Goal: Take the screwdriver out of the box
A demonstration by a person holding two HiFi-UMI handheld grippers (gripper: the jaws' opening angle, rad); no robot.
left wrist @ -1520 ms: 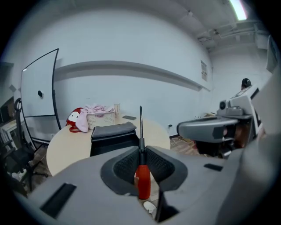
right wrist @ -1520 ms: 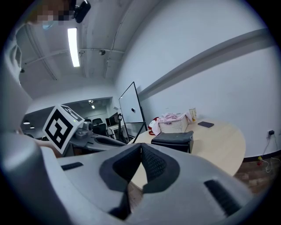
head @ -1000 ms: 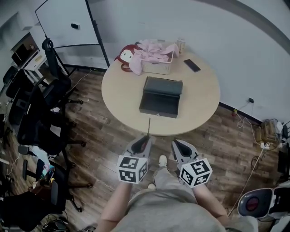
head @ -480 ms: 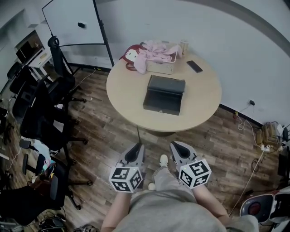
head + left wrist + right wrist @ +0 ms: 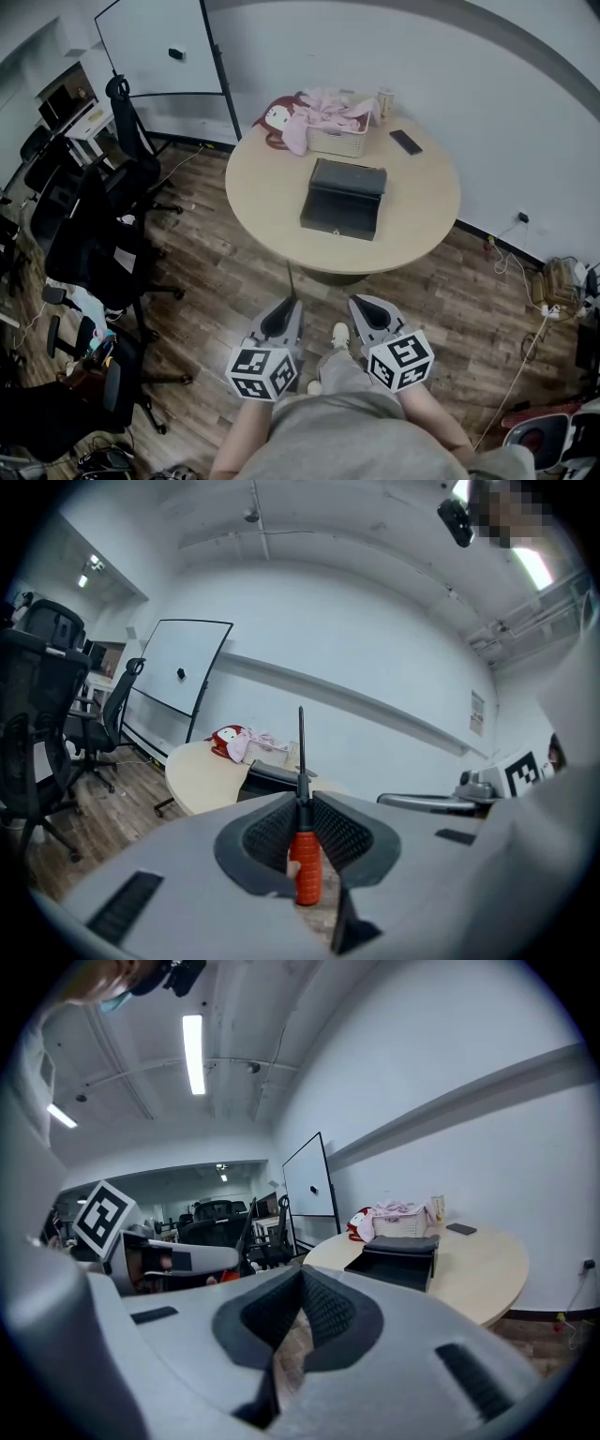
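head view: the screwdriver (image 5: 290, 278) juts ahead of the left gripper (image 5: 286, 311), out of the box (image 5: 343, 199) on the table (image 5: 262, 206) — a slack pinch would drop it to the floor. both grippers sit low by the person, pointing nearly level. left gripper view: jaws clamp its orange handle. right gripper view: the right gripper (image 5: 298, 1283) is closed, empty.

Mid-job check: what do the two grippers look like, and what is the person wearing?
Both the left gripper and right gripper are light grey tapered shells with black ribbed pads. Each carries a white cube printed with black square markers. The person wears grey clothing; no cables show.
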